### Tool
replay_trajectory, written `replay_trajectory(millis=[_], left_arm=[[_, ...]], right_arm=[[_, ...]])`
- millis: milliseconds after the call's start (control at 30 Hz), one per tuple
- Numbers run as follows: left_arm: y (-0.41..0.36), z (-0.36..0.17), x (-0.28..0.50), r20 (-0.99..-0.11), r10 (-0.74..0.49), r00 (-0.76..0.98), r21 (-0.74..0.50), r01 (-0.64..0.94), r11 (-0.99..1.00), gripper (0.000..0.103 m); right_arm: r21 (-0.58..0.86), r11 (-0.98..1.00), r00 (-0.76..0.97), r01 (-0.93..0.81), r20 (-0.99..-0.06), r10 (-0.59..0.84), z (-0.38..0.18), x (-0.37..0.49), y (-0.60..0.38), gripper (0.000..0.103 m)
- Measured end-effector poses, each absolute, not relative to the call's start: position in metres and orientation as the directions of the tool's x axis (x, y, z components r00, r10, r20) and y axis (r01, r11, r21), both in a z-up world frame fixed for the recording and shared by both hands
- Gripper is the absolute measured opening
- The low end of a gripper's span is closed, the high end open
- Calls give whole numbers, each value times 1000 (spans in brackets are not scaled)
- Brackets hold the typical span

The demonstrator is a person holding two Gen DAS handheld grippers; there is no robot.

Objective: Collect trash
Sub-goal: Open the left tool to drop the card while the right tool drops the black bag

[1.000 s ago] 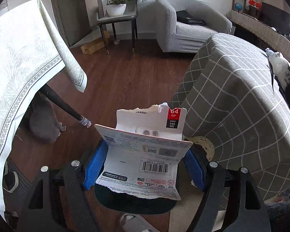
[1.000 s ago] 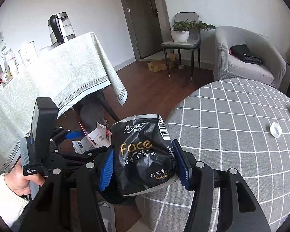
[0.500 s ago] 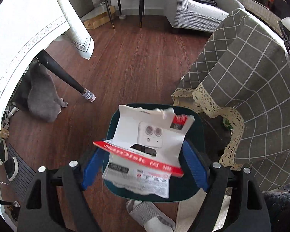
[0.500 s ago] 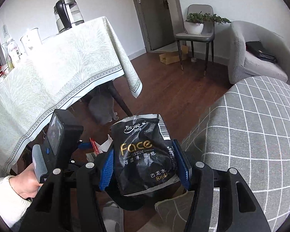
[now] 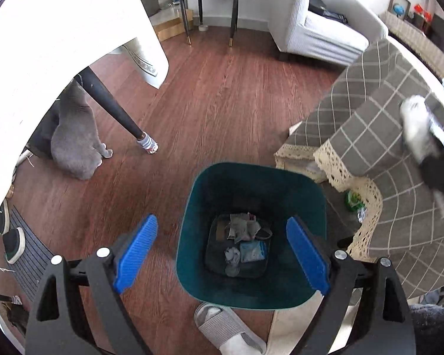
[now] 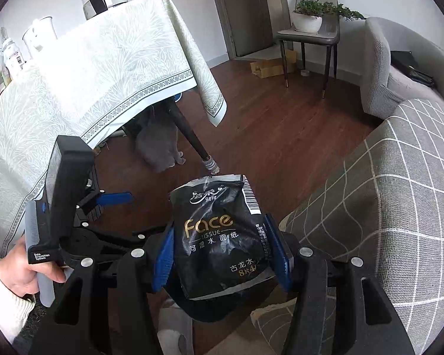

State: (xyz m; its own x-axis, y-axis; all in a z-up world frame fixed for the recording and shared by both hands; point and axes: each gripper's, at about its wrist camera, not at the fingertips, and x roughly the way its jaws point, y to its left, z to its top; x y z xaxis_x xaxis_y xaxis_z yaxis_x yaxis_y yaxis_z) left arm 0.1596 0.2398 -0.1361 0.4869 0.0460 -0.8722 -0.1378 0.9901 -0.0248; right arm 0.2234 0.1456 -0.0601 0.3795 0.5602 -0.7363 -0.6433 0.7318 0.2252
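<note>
Gaping wide with nothing between its pads, having just been opening, the left gripper (image 5: 222,250) frames one teal bin (image 5: 251,183) at lower centre; the right gripper (image 6: 222,261) clamps one black tissue pack (image 6: 220,236).

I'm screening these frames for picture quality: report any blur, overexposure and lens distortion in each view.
Left wrist view: the white tablecloth is blown out to near featureless white, the object at the right edge is smeared by motion blur, the bin is sharp. Right wrist view: evenly lit, the tissue pack print is legible, straight edges bow from fisheye.
</note>
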Motion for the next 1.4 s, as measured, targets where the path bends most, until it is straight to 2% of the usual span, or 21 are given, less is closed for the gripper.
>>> replay_trajectory(millis=[333,467,833,933,1000,1033,1400], left_arm=[[254,-96,153,-810,39,585,-80,-176,981,76],[254,-82,150,-782,31,623,-97,-171,980,74],[254,-44,142,-710,-13,704,-176,-160,971,55],[248,-34,140,-692,-32,721,-187,-137,973,53],[243,-27,138,-680,-43,732,-191,-121,974,50],[241,-24,138,-674,-47,737,-191,-112,975,48],[229,0,133,-620,-91,780,-238,-76,968,46]], right_arm=[[220,726,332,-651,-778,533,-85,226,167,57],[211,721,311,-660,-797,518,-96,226,176,57],[191,707,260,-681,-840,477,-128,224,202,58],[186,701,250,-688,-847,469,-136,223,209,64],[196,689,235,-698,-846,479,-139,221,212,79],[197,684,230,-703,-847,480,-139,220,211,81],[161,663,245,-731,-845,475,-130,206,197,81]])
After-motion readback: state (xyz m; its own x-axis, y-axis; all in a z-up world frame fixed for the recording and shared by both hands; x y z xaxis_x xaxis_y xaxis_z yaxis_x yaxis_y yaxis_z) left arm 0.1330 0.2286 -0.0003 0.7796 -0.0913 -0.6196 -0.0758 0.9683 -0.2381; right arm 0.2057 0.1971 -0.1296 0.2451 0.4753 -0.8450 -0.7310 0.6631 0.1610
